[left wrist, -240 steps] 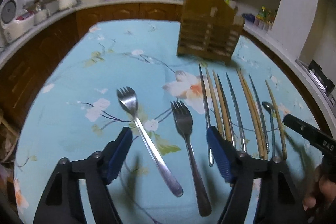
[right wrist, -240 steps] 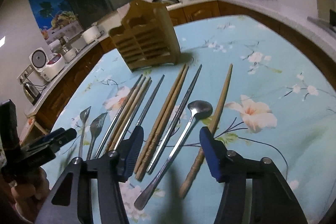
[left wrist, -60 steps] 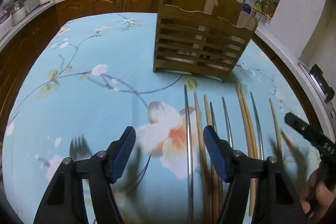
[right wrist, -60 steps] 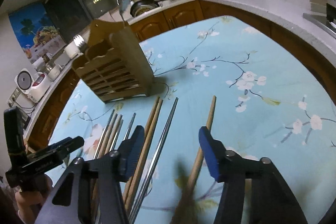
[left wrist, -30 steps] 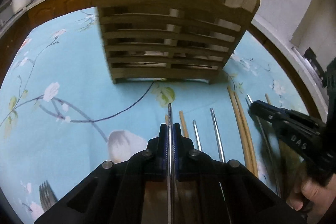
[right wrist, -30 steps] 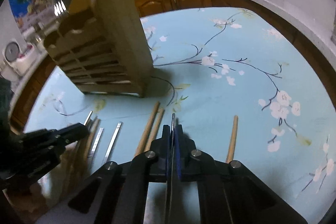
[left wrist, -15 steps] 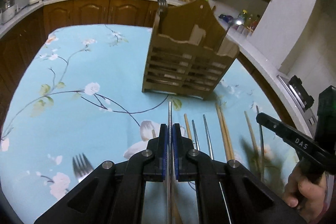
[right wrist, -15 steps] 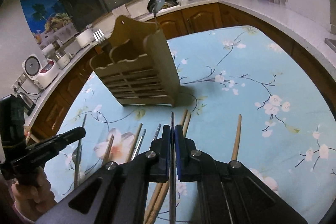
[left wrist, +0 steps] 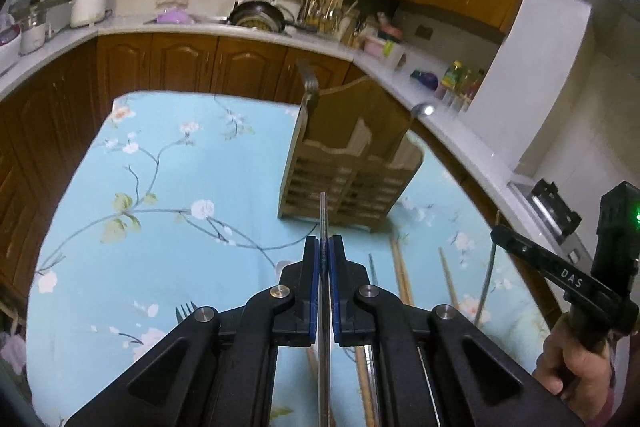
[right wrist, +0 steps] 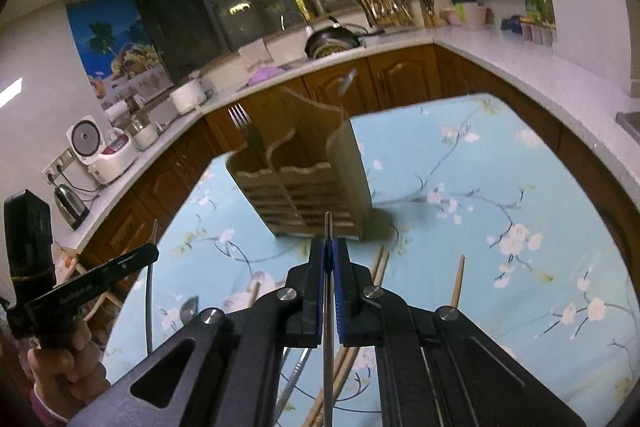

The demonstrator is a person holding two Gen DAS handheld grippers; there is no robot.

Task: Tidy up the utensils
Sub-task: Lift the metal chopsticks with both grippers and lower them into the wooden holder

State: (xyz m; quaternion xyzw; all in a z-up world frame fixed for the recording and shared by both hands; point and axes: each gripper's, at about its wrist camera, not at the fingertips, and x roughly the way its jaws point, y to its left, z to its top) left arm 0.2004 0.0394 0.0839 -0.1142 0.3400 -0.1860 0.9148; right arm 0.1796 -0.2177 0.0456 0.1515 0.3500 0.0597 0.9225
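A wooden slatted utensil holder point(left wrist: 352, 171) stands on the blue floral tablecloth point(left wrist: 160, 187); it also shows in the right wrist view point(right wrist: 304, 183). A fork point(left wrist: 308, 83) and a spoon point(left wrist: 424, 110) stick up out of it. My left gripper point(left wrist: 324, 251) is shut on a metal chopstick point(left wrist: 323, 215), lifted above the table in front of the holder. My right gripper point(right wrist: 328, 255) is shut on another metal chopstick point(right wrist: 328, 227), also raised and pointing at the holder. Wooden and metal chopsticks point(left wrist: 400, 275) and a fork point(left wrist: 185, 310) lie on the cloth below.
A kitchen counter point(left wrist: 240, 27) with a pan, a rice cooker point(right wrist: 100, 151) and jars runs around the table. Wooden cabinets stand under it. The other hand-held gripper shows at the right of the left wrist view point(left wrist: 560, 279) and at the left of the right wrist view point(right wrist: 80, 291).
Both grippers closed on metal chopsticks about a second ago and have since lifted them up and back from the table. The holder now looks smaller and farther away.
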